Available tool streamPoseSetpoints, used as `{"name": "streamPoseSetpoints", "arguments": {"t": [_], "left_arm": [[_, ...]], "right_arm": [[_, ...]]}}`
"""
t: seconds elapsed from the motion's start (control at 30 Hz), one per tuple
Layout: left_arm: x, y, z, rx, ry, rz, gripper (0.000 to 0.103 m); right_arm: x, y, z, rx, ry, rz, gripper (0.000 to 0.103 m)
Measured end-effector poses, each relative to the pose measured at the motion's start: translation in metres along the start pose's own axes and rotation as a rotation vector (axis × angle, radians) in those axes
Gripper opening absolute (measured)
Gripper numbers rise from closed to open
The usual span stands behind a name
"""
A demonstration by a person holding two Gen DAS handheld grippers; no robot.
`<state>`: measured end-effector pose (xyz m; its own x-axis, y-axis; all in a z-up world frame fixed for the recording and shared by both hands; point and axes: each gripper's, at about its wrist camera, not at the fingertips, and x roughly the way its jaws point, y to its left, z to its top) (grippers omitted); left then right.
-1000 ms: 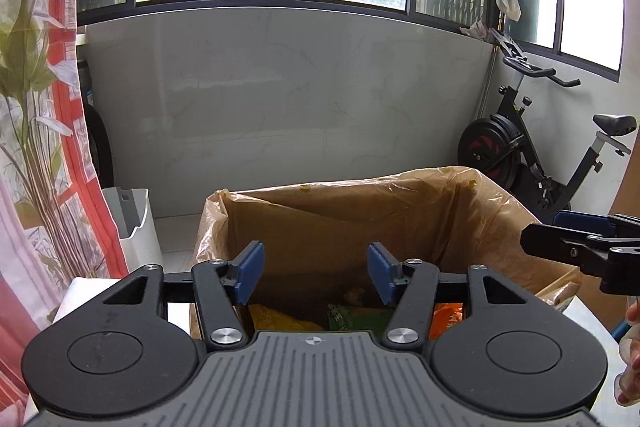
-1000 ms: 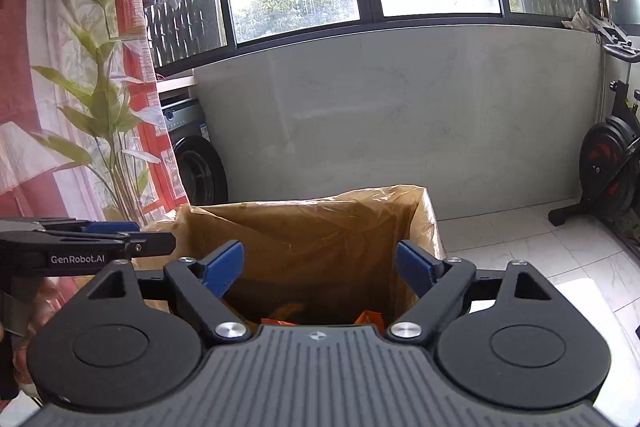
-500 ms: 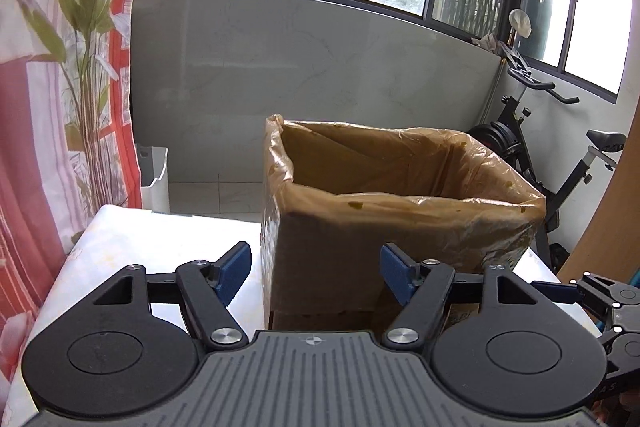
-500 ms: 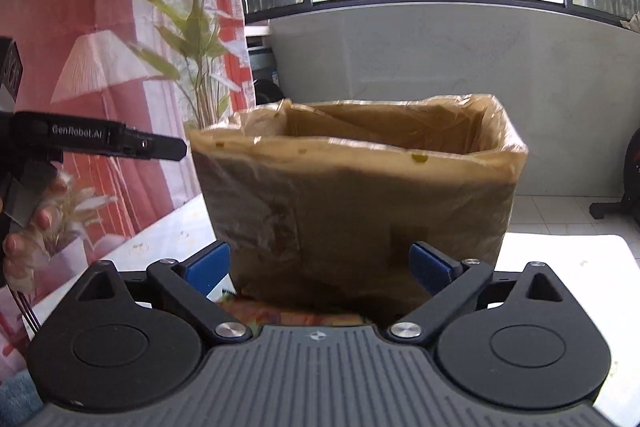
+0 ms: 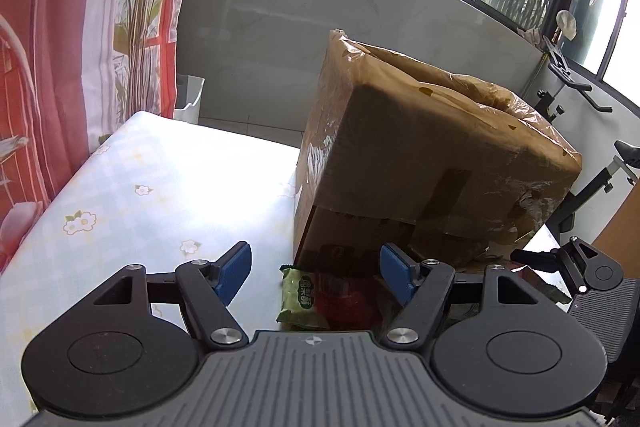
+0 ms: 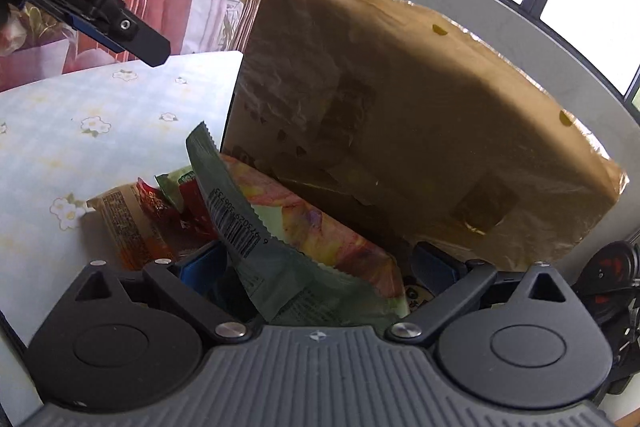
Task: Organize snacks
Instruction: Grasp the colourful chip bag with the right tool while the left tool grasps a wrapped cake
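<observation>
A brown cardboard box (image 5: pixel 436 163) lined with a plastic bag stands on the table; it also shows in the right wrist view (image 6: pixel 420 115). Snack packets lie at its near base. In the left wrist view a green packet (image 5: pixel 300 297) and a red one (image 5: pixel 348 301) lie between the jaws of my open left gripper (image 5: pixel 316 273). In the right wrist view my right gripper (image 6: pixel 320 265) is open, low over a grey-green packet (image 6: pixel 256 239), with a colourful packet (image 6: pixel 320 227), a tan packet (image 6: pixel 124 223) and a red one (image 6: pixel 172 211) beside it.
The table has a pale flowered cloth (image 5: pixel 132 187). A red patterned curtain (image 5: pixel 60 47) hangs at the left. A white bin (image 5: pixel 188 95) and an exercise bike (image 5: pixel 592 147) stand beyond the table. The left gripper's finger (image 6: pixel 120 27) shows in the right view.
Both grippers have dropped from above the box rim down in front of the box. The snack packets at its base have come into view between the fingers.
</observation>
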<state>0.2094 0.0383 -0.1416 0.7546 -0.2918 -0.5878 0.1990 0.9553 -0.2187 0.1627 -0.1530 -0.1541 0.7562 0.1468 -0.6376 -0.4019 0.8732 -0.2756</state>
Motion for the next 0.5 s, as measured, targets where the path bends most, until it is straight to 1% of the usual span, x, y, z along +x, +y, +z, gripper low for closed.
{"name": "streamPoseSetpoints", "arguments": {"t": [0.07, 0.1, 0.13, 0.17, 0.23, 0.37, 0.43, 0.5], "left_arm": [[0.002, 0.001, -0.006, -0.007, 0.012, 0.006, 0.073], [0.003, 0.003, -0.009, -0.011, 0.021, 0.009, 0.073], [0.004, 0.004, -0.013, -0.016, 0.032, 0.009, 0.073], [0.006, 0.006, -0.016, -0.020, 0.043, 0.009, 0.073], [0.009, 0.007, -0.026, -0.028, 0.063, 0.011, 0.073], [0.016, 0.012, -0.044, -0.081, 0.112, -0.003, 0.073], [0.020, 0.010, -0.057, -0.110, 0.156, -0.027, 0.073], [0.025, 0.007, -0.066, -0.127, 0.206, -0.057, 0.072]], "right_arm": [[0.007, -0.004, -0.004, 0.050, 0.022, -0.001, 0.094], [0.008, -0.006, -0.006, 0.077, 0.018, 0.002, 0.090], [0.005, -0.008, -0.010, 0.104, 0.007, 0.002, 0.082], [0.002, -0.008, -0.012, 0.124, -0.004, 0.008, 0.077], [-0.007, -0.010, -0.014, 0.166, -0.021, 0.017, 0.072], [-0.039, -0.013, -0.019, 0.315, -0.117, 0.040, 0.071], [-0.053, -0.012, -0.026, 0.396, -0.156, 0.047, 0.071], [-0.062, -0.010, -0.032, 0.435, -0.172, 0.049, 0.071]]}}
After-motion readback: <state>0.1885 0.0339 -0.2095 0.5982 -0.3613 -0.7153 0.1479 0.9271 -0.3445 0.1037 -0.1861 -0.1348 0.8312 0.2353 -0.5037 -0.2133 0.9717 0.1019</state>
